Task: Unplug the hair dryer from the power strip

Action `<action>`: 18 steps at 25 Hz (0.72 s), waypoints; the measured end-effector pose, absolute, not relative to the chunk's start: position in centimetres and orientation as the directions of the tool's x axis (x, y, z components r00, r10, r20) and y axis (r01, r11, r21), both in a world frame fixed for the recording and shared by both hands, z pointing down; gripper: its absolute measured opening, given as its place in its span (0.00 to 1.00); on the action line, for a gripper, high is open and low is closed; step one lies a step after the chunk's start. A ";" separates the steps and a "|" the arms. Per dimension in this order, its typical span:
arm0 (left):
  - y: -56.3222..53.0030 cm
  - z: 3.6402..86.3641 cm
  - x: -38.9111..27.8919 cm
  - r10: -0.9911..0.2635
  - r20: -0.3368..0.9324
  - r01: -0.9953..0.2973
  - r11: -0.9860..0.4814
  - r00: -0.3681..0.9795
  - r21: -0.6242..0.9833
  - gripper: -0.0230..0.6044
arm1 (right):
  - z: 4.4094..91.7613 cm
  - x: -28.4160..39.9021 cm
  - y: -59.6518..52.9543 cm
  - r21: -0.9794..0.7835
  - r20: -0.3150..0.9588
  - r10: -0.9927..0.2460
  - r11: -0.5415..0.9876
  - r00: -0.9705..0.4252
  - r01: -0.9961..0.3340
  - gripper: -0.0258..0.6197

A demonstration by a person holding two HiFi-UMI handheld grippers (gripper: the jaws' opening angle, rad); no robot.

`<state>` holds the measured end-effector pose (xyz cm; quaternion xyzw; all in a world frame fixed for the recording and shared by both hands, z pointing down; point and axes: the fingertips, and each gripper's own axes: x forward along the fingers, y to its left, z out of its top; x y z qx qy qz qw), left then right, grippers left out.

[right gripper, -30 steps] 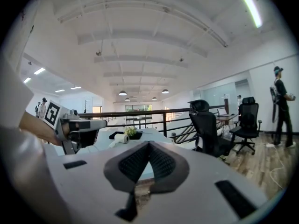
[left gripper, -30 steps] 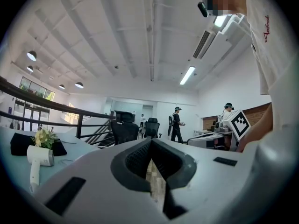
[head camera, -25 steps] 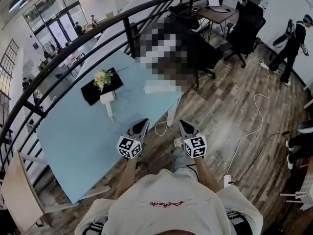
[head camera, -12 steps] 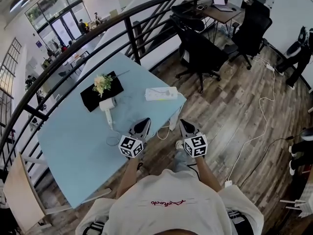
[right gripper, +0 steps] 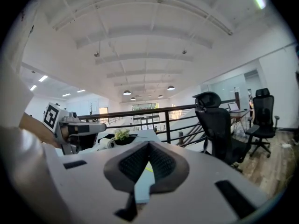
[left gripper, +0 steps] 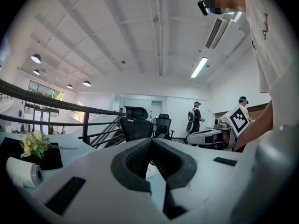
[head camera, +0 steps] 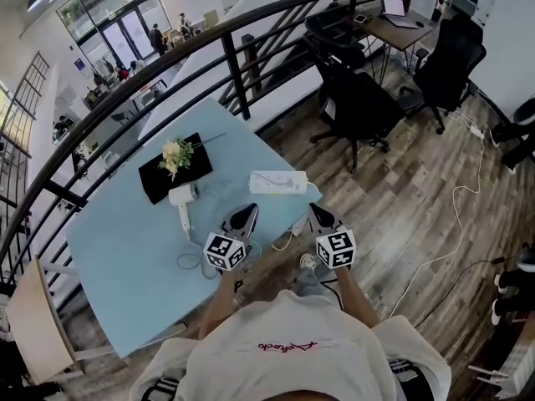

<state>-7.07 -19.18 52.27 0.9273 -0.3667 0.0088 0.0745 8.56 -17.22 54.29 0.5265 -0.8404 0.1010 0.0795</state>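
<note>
A white hair dryer (head camera: 181, 199) lies on the light blue table (head camera: 125, 249), its thin cord looping toward the near edge. The white power strip (head camera: 277, 182) rests by the table's right corner. My left gripper (head camera: 246, 214) is shut and empty, level over the near edge, between dryer and strip. My right gripper (head camera: 317, 212) is shut and empty too, just off the corner, short of the strip. In the left gripper view the jaws (left gripper: 152, 142) are closed, with the dryer (left gripper: 21, 171) at far left. The right gripper view shows closed jaws (right gripper: 149, 144) and the dryer (right gripper: 108, 143) beyond.
A black mat with a flower bunch (head camera: 175, 153) lies behind the dryer. A black railing (head camera: 226, 36) curves along the table's far side. Black office chairs (head camera: 359, 107) stand to the right on the wood floor. A wooden chair (head camera: 38, 316) is at the table's left end.
The person has stepped closer to the table, and both shut grippers have come forward with them. The left gripper now reaches over the table's near edge. The dryer and strip have not moved.
</note>
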 end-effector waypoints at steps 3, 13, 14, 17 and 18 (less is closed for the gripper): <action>-21.3 52.2 -6.5 -0.704 0.082 -0.708 -0.694 0.705 0.131 0.05 | 54.2 9.4 -20.0 -0.091 0.244 -0.854 0.452 -0.460 -0.887 0.07; -27.2 52.1 -4.0 -0.774 0.097 -0.779 -0.615 0.626 0.120 0.05 | 53.7 12.0 -27.9 -0.094 0.237 -0.795 0.553 -0.558 -0.828 0.07; -27.6 52.3 -3.8 -0.779 0.100 -0.785 -0.609 0.619 0.118 0.05 | 53.8 12.2 -28.5 -0.095 0.238 -0.788 0.562 -0.567 -0.821 0.07; -28.5 52.8 -3.6 -0.793 0.113 -0.801 -0.587 0.598 0.118 0.05 | 54.1 12.5 -30.1 -0.098 0.237 -0.772 0.586 -0.590 -0.805 0.07; -28.8 53.0 -3.5 -0.797 0.119 -0.806 -0.581 0.592 0.118 0.05 | 54.2 12.6 -30.6 -0.099 0.237 -0.767 0.591 -0.596 -0.800 0.07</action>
